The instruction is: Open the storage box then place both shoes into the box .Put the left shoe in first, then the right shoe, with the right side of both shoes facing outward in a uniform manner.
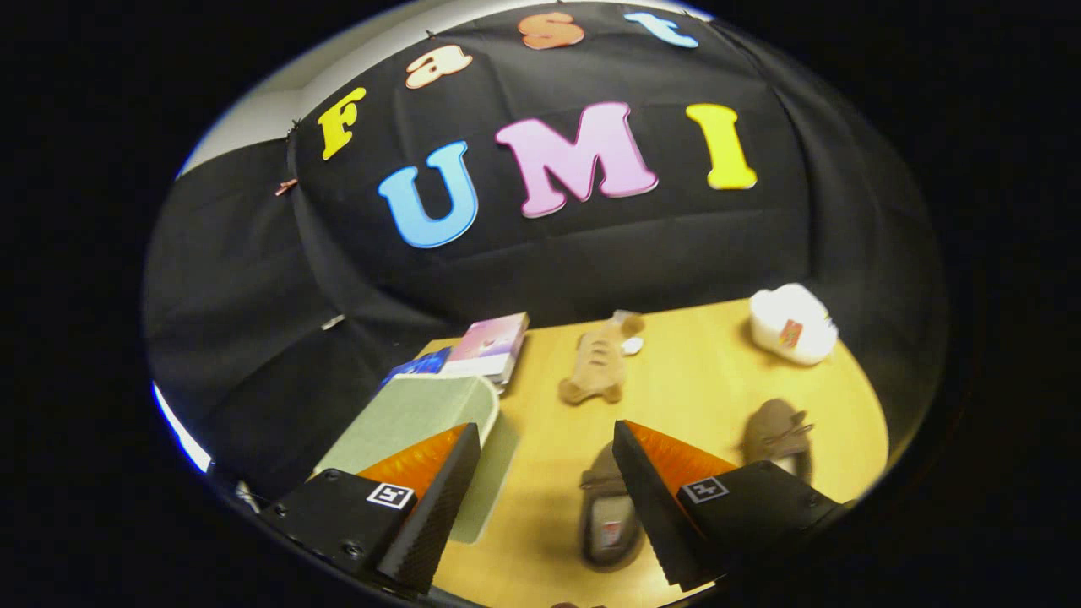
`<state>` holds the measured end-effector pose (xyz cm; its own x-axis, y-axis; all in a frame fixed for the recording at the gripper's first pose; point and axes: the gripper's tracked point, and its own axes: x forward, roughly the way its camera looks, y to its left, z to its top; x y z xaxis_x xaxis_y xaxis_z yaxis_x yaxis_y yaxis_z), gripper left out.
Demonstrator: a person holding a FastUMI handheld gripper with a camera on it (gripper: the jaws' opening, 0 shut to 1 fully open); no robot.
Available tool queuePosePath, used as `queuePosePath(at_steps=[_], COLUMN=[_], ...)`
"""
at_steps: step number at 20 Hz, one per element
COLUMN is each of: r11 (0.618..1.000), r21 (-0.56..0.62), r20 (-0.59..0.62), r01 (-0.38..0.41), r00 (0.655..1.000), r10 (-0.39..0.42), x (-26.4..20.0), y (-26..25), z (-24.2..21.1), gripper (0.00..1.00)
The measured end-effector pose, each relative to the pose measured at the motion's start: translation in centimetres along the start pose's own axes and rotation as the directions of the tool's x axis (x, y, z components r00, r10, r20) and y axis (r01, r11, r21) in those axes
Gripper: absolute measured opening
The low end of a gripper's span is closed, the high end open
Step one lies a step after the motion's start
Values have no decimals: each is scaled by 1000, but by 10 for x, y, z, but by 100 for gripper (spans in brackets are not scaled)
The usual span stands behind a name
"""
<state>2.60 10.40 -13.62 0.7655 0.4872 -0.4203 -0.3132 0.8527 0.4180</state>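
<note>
My gripper (547, 456) hangs open above the yellow table (701, 371), nothing between its fingers. A pale green storage box (422, 414) with its lid down sits under and just beyond the left finger (439, 490). One brown shoe (610, 519) lies below the gap, partly hidden by the right finger (659, 498), its opening facing up. The second brown shoe (775, 432) with a lace bow lies to the right, just beyond the right finger's mount.
A tan plush toy (598, 365) lies on the table beyond the fingers. A pink book (490, 344) and a blue one (418, 366) lie behind the box. A white container (792, 325) stands at the far right. Black cloth walls the booth.
</note>
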Motion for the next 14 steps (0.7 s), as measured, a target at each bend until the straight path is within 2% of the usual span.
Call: queuePosePath(at_steps=[4, 7, 9, 11, 14], r11=[972, 914, 851, 781, 657], r21=[176, 287, 375, 481, 647], r20=[-131, -215, -256, -279, -227], r01=[-154, -286, -368, -399, -387], r00=[975, 911, 841, 775, 725], r10=[178, 353, 477, 567, 650], x=[23, 33, 34, 41, 50], y=[21, 47, 67, 78, 85], z=[-40, -74, -96, -115, -114], gripper=[98, 98, 98, 98, 98])
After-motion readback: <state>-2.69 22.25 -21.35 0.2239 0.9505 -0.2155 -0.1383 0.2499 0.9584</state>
